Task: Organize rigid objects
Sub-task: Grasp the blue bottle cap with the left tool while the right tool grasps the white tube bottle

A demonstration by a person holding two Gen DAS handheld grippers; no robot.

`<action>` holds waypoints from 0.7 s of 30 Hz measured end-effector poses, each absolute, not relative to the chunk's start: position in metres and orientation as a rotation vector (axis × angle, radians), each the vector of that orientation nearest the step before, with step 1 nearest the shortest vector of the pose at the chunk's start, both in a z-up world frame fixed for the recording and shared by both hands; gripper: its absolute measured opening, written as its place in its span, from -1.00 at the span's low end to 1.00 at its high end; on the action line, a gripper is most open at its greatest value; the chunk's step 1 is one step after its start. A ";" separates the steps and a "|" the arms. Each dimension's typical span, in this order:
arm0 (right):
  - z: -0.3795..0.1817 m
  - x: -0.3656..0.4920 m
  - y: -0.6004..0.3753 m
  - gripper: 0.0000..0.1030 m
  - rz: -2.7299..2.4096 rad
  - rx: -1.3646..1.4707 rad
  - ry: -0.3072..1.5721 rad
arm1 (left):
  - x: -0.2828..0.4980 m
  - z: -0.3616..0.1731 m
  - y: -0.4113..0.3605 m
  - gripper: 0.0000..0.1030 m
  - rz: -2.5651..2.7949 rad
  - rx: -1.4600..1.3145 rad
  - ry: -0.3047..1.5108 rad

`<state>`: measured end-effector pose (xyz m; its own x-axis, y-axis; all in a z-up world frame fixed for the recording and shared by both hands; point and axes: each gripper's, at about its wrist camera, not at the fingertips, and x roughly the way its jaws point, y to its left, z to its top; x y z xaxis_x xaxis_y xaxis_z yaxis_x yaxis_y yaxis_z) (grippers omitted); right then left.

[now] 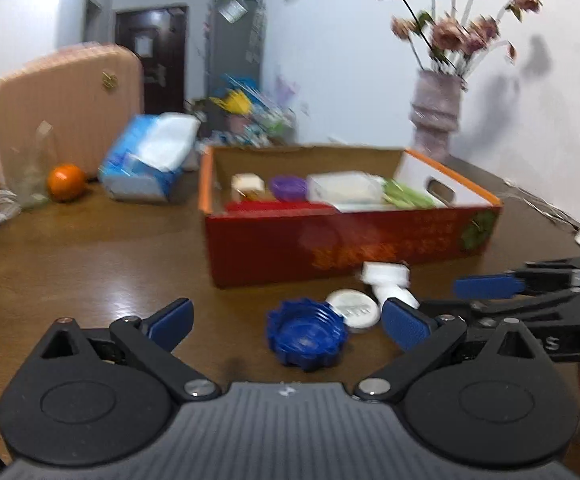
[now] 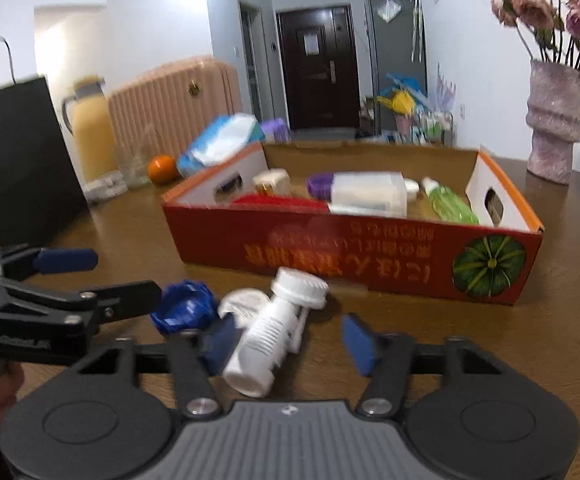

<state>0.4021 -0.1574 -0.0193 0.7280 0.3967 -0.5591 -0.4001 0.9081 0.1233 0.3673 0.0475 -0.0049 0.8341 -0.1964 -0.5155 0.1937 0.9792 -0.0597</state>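
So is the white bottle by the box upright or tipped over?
Tipped over: white bottle lies on its side on the table.

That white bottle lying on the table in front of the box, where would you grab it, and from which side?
Grip the white bottle across its straight round body, below the wide ribbed cap. It lies on its side with its base toward the right tool, so coming in low from the base end, one pad on each flank, suits it. The cap end is wider and stepped, so probably a poorer hold.
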 end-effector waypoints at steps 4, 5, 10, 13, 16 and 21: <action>-0.022 0.406 -0.161 -0.09 0.437 0.013 0.613 | 0.379 -0.013 0.041 0.87 -0.283 -0.006 0.594; -0.022 0.407 -0.161 -0.12 0.424 0.011 0.613 | 0.382 -0.015 0.039 0.86 -0.292 -0.001 0.596; -0.020 0.406 -0.166 -0.16 0.430 0.040 0.611 | 0.391 -0.023 0.035 0.60 -0.313 -0.001 0.626; -0.019 0.405 -0.168 -0.16 0.454 0.054 0.621 | 0.395 -0.026 0.037 0.46 -0.298 -0.007 0.648; -0.021 0.403 -0.164 -0.16 0.476 0.048 0.636 | 0.398 -0.029 0.039 0.21 -0.279 -0.006 0.663; -0.026 0.404 -0.152 -0.15 0.504 0.032 0.656 | 0.395 -0.029 0.039 0.04 -0.262 0.010 0.663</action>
<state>0.4042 -0.1519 -0.0262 0.6769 0.4578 -0.5764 -0.4381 0.8798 0.1843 0.3946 0.0394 -0.0290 0.7562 -0.2372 -0.6098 0.2437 0.9670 -0.0740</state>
